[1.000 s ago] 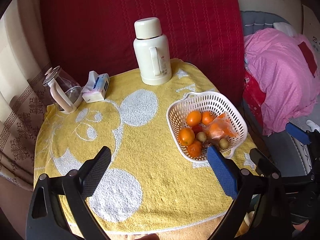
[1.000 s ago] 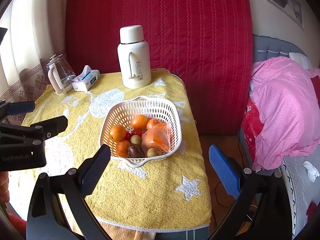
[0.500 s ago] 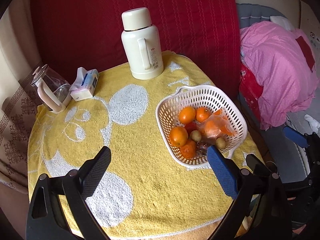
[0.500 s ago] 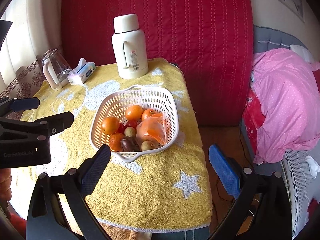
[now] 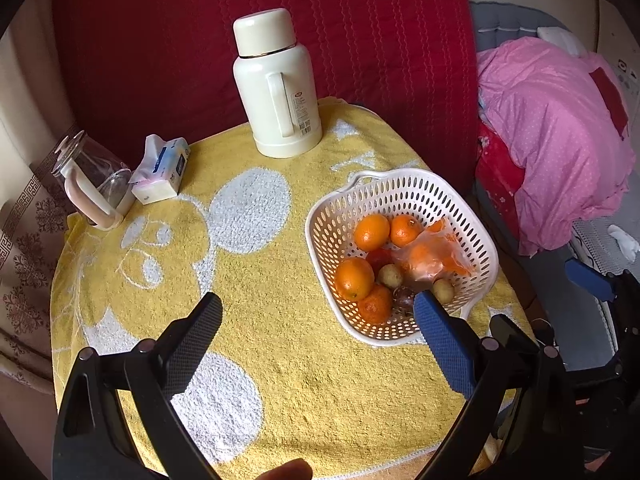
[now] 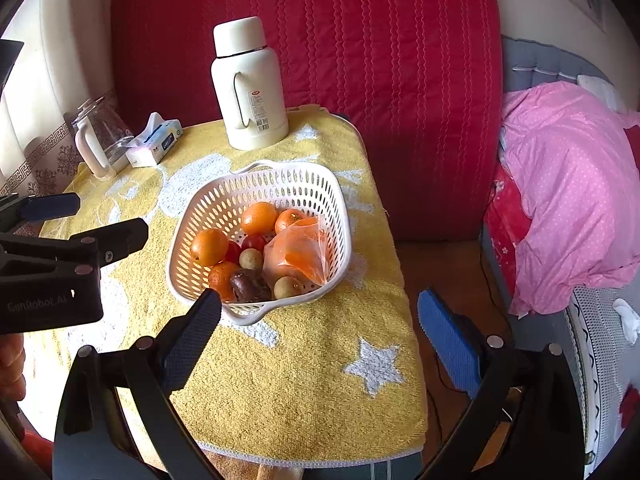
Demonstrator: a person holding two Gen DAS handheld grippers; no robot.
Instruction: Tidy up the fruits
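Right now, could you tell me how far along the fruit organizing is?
Barely started. Done: nothing visibly sorted; the oranges, small fruits and bagged fruit sit mixed in the white basket. In hand: nothing; left gripper and right gripper are open and empty. Left: all the sorting.

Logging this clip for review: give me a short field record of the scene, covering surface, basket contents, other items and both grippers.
surface: table under a yellow towel
basket: white, on the towel, holds oranges, a bag of orange fruit, small pale and dark fruits
other items: flask, tissue pack, glass jug
left gripper: open, empty, above the towel
right gripper: open, empty, near the basket's front
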